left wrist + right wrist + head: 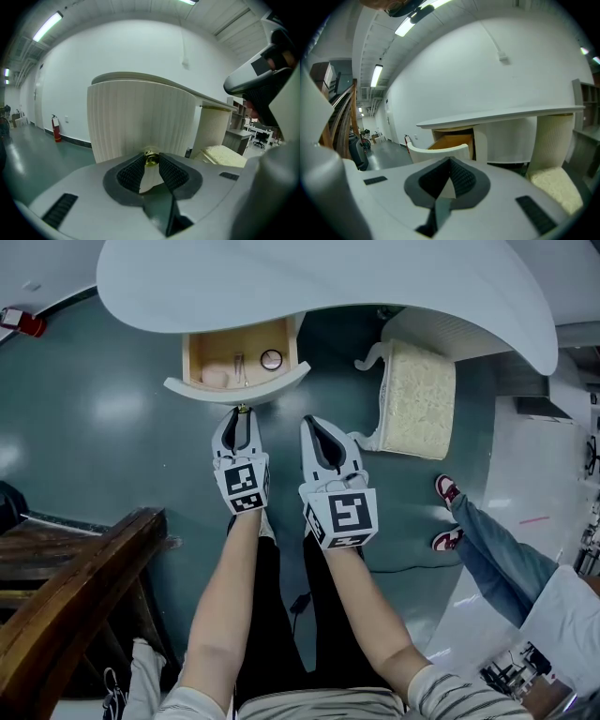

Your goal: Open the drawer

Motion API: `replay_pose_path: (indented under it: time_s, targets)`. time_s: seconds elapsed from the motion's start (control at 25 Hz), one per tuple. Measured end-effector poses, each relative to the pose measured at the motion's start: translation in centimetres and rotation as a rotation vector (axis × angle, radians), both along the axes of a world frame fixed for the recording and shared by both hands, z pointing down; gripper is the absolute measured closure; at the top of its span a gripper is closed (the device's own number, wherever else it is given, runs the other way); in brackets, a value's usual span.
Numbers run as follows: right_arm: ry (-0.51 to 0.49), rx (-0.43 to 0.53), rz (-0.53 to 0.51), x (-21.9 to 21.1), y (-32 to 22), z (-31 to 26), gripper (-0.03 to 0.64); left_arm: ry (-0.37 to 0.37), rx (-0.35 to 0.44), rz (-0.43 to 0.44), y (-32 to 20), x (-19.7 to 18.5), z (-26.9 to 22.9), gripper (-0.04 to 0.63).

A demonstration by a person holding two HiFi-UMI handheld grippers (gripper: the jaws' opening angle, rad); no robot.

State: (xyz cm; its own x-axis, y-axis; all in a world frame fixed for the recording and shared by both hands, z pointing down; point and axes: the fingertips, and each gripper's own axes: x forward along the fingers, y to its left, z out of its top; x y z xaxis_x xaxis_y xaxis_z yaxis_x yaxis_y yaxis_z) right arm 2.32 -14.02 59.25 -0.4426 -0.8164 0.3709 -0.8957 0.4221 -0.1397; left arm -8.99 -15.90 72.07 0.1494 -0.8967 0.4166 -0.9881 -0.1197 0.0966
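Left fingers: the fingers (174, 172) of the left gripper (151, 161) are narrowed onto the brass knob (151, 158) and pinch it.
Right fingers: the right gripper (450, 162) has its tips together with nothing between them, and sits just beside the left one.
Drawer: the drawer (234, 390) stands partly out from under the white tabletop (328, 277). Its wooden inside shows, with a small round thing (271, 359) in it.

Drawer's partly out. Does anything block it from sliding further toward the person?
Nothing visible does. The left gripper is shut on the brass knob of the drawer front, with only floor beneath. The right gripper hangs beside the front's right end, close to the path.
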Motion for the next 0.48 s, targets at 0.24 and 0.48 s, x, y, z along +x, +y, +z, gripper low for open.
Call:
replay_pose_path:
  time_s: [0.24, 0.48]
  targets:
    - [-0.001, -0.006, 0.000, -0.2, 0.7, -0.1, 0.604, 0.001, -0.014, -0.004, 1.2, -0.1, 0.1, 0.497]
    - [0.001, -0.008, 0.007, -0.1, 0.9, -0.3, 0.603, 0.014, -0.037, -0.019, 2.1, 0.1, 0.3, 0.497]
